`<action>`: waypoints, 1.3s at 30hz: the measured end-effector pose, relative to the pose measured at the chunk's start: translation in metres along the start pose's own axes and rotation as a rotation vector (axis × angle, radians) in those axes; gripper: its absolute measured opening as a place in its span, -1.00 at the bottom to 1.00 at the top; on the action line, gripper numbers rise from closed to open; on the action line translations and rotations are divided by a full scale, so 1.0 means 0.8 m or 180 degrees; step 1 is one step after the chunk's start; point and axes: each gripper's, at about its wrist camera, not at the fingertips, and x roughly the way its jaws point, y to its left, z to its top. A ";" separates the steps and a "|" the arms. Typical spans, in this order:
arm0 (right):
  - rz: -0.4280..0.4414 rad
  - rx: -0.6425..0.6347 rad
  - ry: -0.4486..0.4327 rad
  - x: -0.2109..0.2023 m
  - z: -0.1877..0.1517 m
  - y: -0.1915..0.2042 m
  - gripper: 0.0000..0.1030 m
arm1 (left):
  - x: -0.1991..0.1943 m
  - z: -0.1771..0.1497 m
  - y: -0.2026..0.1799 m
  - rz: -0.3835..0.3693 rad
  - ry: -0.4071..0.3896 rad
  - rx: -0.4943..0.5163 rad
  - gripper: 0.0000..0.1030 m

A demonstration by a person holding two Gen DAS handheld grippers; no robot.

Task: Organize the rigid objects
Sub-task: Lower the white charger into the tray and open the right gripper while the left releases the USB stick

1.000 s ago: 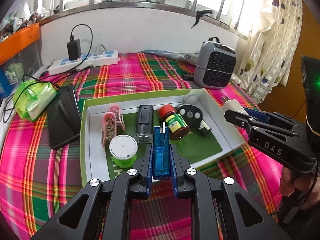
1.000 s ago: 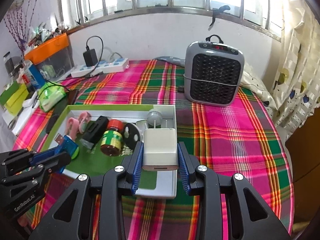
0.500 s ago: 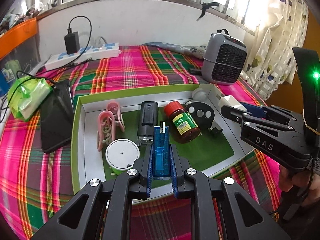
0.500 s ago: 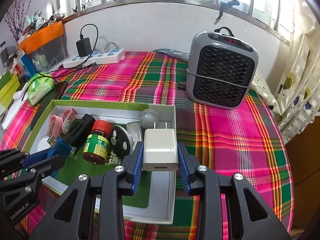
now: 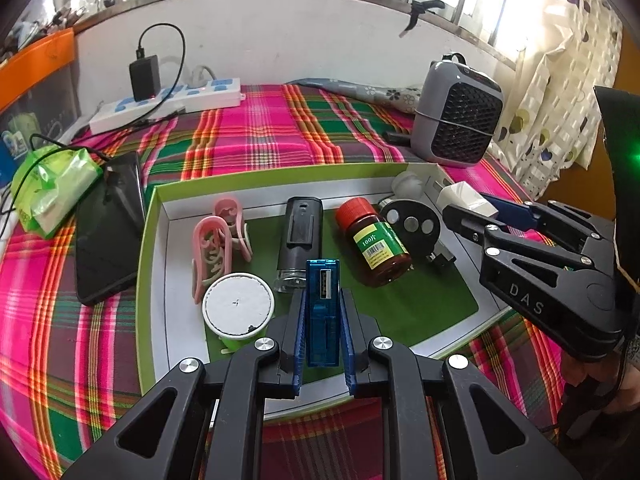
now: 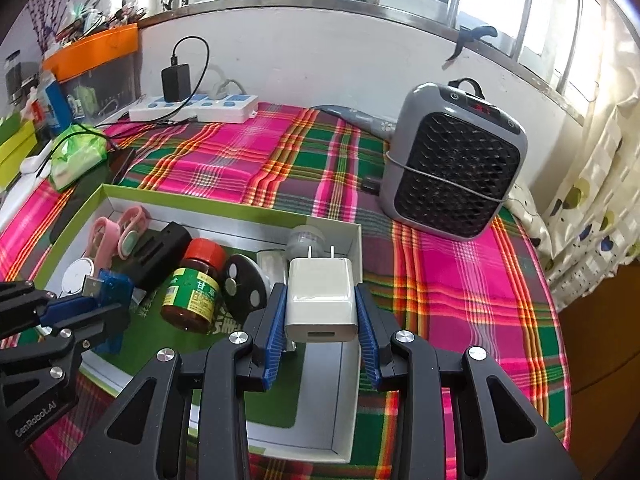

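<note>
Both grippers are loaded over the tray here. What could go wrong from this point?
The tray is crowded: setting the blue USB device down from the left gripper may knock the green-labelled bottle or black case. The white charger in the right gripper hangs near the tray's right wall and might land outside.

Your left gripper [image 5: 322, 312] hides the blue USB stick's [image 5: 322, 300] lower end; the bottle's [image 6: 193, 289] label print is too small to read; the paper cup [image 6: 76, 277] is half hidden behind the stick.
</note>
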 end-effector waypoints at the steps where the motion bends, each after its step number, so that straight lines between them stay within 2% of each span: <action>1: 0.0021 -0.0016 0.0004 0.001 0.000 0.001 -0.33 | 0.000 0.000 0.000 0.0002 0.0001 -0.0007 -0.71; 10: 0.0218 0.0068 0.0089 0.014 -0.002 -0.001 -0.33 | 0.005 -0.001 0.001 -0.0005 0.0058 -0.0024 -0.70; 25: 0.0230 0.0023 0.0070 0.018 -0.004 0.001 -0.33 | 0.013 -0.003 0.002 0.0033 0.0120 -0.0049 -0.69; 39: 0.0231 0.0007 0.0078 0.018 -0.003 0.002 -0.33 | 0.013 -0.003 0.001 0.0062 0.0108 -0.0028 -0.56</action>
